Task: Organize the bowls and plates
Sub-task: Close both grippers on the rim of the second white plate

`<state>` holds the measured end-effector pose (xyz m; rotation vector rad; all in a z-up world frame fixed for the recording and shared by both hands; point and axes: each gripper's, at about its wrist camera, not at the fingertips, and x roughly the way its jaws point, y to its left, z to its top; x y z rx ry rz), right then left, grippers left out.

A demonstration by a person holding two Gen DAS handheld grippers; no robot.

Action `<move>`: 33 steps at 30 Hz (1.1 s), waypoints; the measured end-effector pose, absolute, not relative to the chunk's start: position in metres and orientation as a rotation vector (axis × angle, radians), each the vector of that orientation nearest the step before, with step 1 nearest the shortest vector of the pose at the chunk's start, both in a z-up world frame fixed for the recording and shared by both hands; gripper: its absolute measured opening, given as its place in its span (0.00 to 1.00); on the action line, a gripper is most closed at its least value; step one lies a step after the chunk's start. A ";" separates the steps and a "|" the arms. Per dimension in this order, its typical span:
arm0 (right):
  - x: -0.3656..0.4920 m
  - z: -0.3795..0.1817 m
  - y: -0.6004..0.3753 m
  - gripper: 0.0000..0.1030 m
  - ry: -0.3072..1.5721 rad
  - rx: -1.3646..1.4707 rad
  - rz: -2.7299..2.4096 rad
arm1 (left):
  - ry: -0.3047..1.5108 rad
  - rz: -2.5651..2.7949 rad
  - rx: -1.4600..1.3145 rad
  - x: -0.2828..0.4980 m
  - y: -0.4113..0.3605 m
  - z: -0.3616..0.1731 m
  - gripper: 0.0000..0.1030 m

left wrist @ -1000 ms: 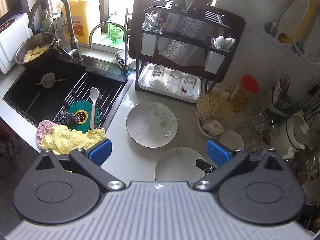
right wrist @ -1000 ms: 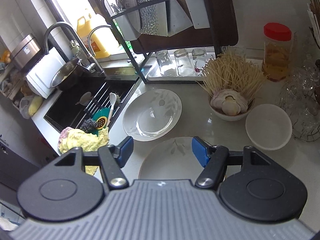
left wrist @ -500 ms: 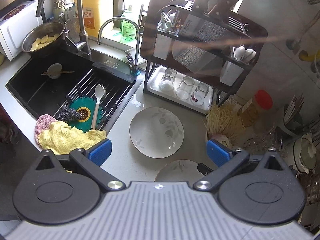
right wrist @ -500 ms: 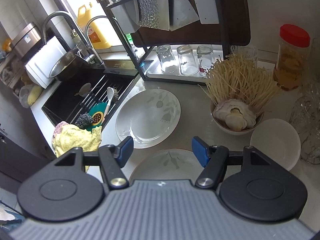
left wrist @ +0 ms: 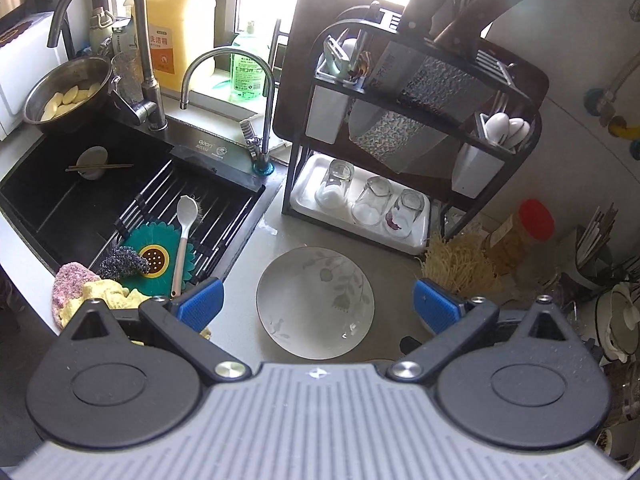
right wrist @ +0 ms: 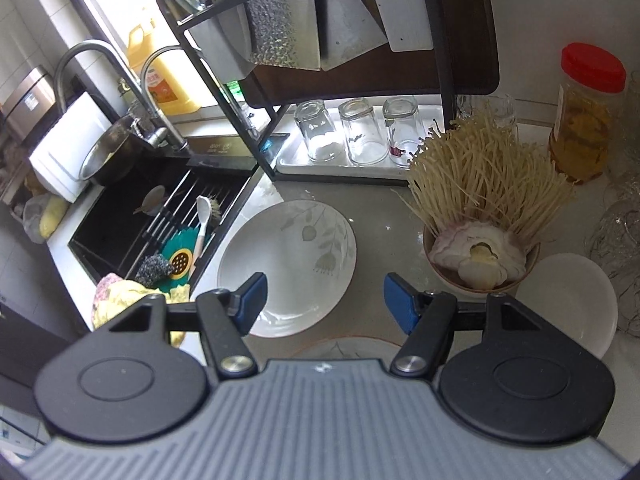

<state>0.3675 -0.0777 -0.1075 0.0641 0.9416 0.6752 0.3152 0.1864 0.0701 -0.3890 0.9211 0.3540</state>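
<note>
Both tongs are up over the desk and both carry nothing: the left tongs stand spread wide, the right tongs roughly half open, blue pads clear of everything. The leaf-patterned plate lies flat on the desk just right of the sink, and from the left wrist it sits squarely between the two pads, centred and just beyond them — the cleanest line-up here. From the right wrist that same plate lies to the left of centre, its near rim passing behind the left pad. A second plate peeks out directly under the right tongs, mostly hidden by the tool's body. The empty white bowl sits off to the right, beside the bowl of mushrooms. The plates are round, so no long axis; the approach likely turns on catching a rim, and the left hand looks better placed for the far plate.
</note>
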 end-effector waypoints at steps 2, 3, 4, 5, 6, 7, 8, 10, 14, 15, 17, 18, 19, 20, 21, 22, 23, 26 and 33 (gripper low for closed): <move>0.372 -0.110 -0.071 0.65 0.948 0.067 0.665 | 0.953 0.340 -0.366 0.326 0.193 0.055 0.99; 0.374 -0.112 -0.067 0.65 0.947 0.065 0.659 | 0.967 0.341 -0.356 0.330 0.195 0.049 0.99; 0.376 -0.113 -0.064 0.65 0.948 0.064 0.652 | 0.973 0.335 -0.332 0.335 0.198 0.041 0.99; 0.378 -0.114 -0.061 0.65 0.951 0.066 0.643 | 0.980 0.318 -0.319 0.338 0.200 0.035 0.99; 0.380 -0.116 -0.058 0.65 0.955 0.069 0.636 | 0.988 0.307 -0.318 0.342 0.203 0.028 0.99; 0.384 -0.118 -0.055 0.65 0.961 0.071 0.626 | 0.992 0.299 -0.319 0.345 0.208 0.021 0.99; 0.387 -0.121 -0.052 0.65 0.967 0.072 0.614 | 0.995 0.292 -0.317 0.347 0.211 0.015 0.99; 0.393 -0.126 -0.047 0.65 0.988 0.082 0.596 | 1.001 0.277 -0.314 0.354 0.218 0.001 0.99; 0.399 -0.136 -0.038 0.65 1.016 0.092 0.568 | 1.020 0.258 -0.311 0.363 0.227 -0.029 0.99; 0.400 -0.139 -0.036 0.65 1.026 0.098 0.558 | 1.025 0.252 -0.310 0.365 0.229 -0.037 0.99; 0.403 -0.145 -0.033 0.65 1.045 0.103 0.537 | 1.037 0.238 -0.300 0.370 0.233 -0.052 0.99; 0.404 -0.147 -0.031 0.65 1.053 0.104 0.525 | 1.042 0.221 -0.288 0.374 0.234 -0.059 0.99; 0.406 -0.150 -0.030 0.65 1.059 0.104 0.515 | 1.048 0.199 -0.267 0.378 0.234 -0.068 0.99; 0.408 -0.153 -0.028 0.65 1.068 0.104 0.504 | 1.057 0.184 -0.248 0.381 0.234 -0.074 0.99; 0.410 -0.156 -0.027 0.65 1.076 0.104 0.495 | 1.066 0.168 -0.227 0.385 0.235 -0.082 0.99; 0.412 -0.159 -0.024 0.65 1.085 0.105 0.489 | 1.072 0.155 -0.213 0.388 0.235 -0.090 0.99; 0.414 -0.162 -0.022 0.65 1.095 0.110 0.486 | 1.080 0.144 -0.202 0.392 0.236 -0.096 0.99; 0.420 -0.168 -0.015 0.64 1.116 0.126 0.485 | 1.095 0.117 -0.200 0.398 0.243 -0.114 0.99; 0.429 -0.186 0.000 0.62 1.162 0.102 0.458 | 1.147 0.071 -0.298 0.413 0.266 -0.151 0.99</move>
